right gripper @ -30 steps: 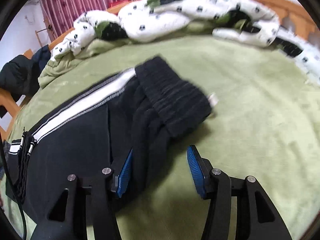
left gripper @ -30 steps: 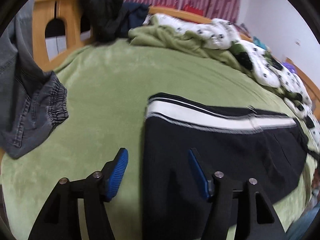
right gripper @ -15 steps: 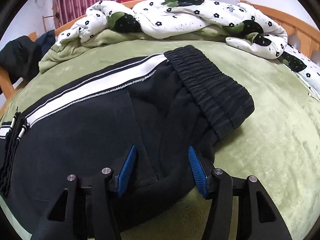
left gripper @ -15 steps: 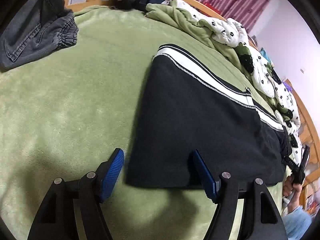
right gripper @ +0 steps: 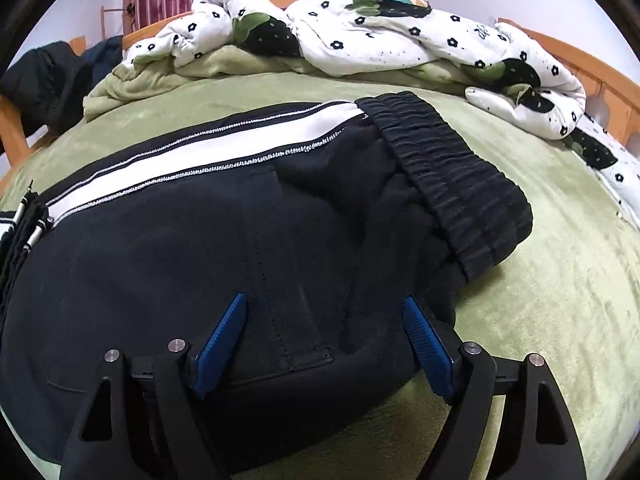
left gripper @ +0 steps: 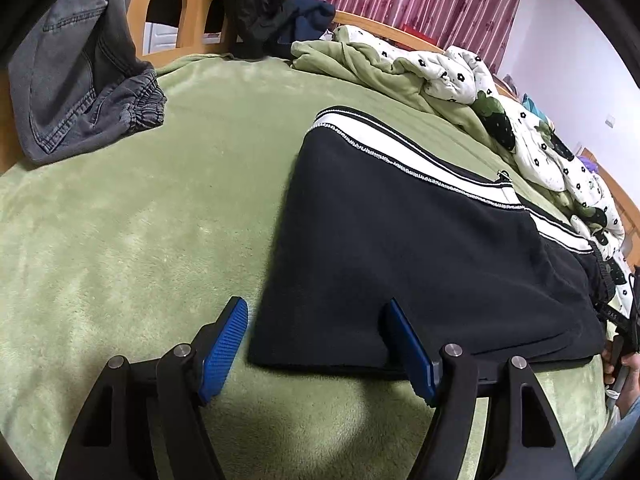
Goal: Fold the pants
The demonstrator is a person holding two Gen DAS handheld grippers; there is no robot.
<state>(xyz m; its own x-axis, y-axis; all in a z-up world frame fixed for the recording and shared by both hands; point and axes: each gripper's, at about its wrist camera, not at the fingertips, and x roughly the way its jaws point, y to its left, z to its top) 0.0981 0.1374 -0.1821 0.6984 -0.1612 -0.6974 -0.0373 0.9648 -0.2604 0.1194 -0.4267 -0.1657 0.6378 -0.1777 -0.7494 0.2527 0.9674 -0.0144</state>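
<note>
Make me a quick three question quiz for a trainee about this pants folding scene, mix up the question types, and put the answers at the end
1. True or false: the left gripper is shut on the black pants.
2. Multiple choice: the grey jeans lie A) on top of the black pants, B) at the bed's edge, apart from the black pants, C) between the right gripper's fingers.
3. Fill in: in the right wrist view, the right gripper sits near the pants' ribbed ______.

Key: 1 false, both jaws stand open with the near edge of the pants between them; 2 B; 3 waistband.
</note>
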